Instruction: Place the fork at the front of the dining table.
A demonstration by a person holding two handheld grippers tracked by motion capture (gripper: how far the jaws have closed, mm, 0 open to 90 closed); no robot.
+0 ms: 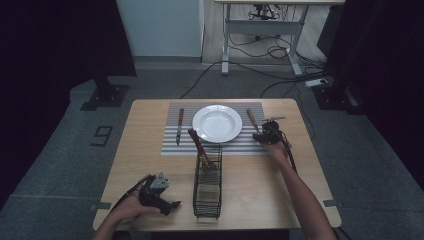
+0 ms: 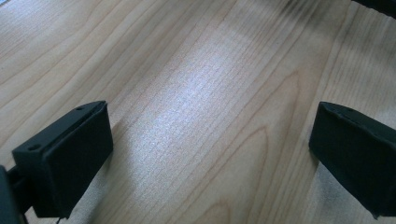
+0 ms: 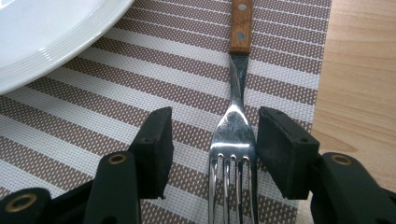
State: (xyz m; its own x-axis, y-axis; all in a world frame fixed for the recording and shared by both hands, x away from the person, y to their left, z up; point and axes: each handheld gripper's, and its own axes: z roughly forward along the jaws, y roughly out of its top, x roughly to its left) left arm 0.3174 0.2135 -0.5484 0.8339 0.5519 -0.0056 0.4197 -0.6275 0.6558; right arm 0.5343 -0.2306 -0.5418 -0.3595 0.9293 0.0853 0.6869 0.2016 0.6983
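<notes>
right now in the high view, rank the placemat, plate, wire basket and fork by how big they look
1. placemat, the striped sheet under the place setting
2. plate and wire basket: too alike in apparent area to rank, and the basket sits nearer the camera
3. fork, a thin sliver beside the plate

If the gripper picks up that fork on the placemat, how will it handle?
The fork looks like rigid metal, so it should stay stiff. Its polished neck may slip between the right gripper pads. Lying flat on the placemat, it seems unlikely to roll.
</notes>
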